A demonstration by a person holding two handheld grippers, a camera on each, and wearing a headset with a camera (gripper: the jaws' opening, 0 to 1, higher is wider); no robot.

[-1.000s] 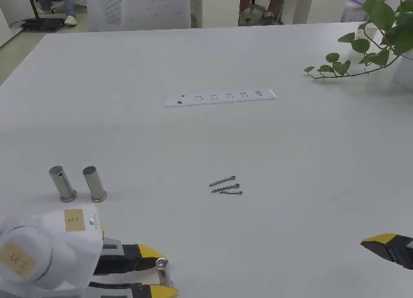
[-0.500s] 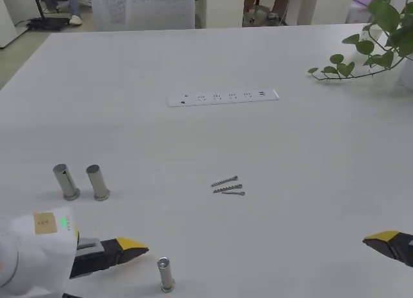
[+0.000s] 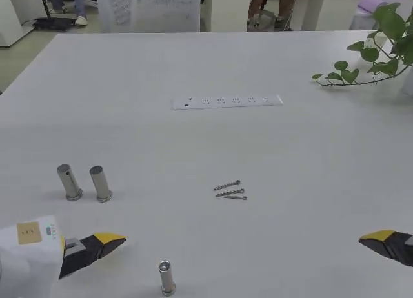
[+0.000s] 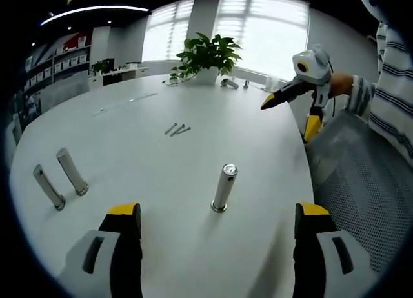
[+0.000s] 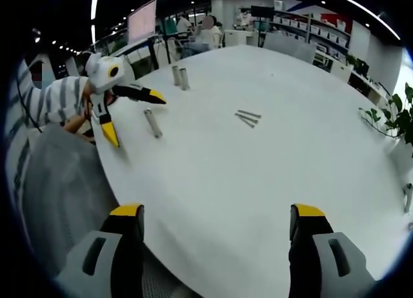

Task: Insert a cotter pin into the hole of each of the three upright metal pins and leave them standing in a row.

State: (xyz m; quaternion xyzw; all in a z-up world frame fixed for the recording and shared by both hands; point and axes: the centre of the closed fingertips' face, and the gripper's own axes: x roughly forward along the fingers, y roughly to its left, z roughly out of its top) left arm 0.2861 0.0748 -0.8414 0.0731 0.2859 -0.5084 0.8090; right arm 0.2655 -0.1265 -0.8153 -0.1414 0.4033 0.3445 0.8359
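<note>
Right gripper view: left gripper (image 5: 137, 120), two empty jaws apart, beside lone metal pin (image 5: 152, 122); head view, one tip.

The head view is bright and evenly lit: the white table (image 3: 290, 149) carries only faint, soft shadows at the feet of the metal pins (image 3: 101, 184). In the left gripper view, daylight through the windows (image 4: 264, 27) blows out to white. The right gripper view is dimmer under ceiling strip lights (image 5: 97, 2), and both fisheye views bow straight lines towards their edges.
</note>
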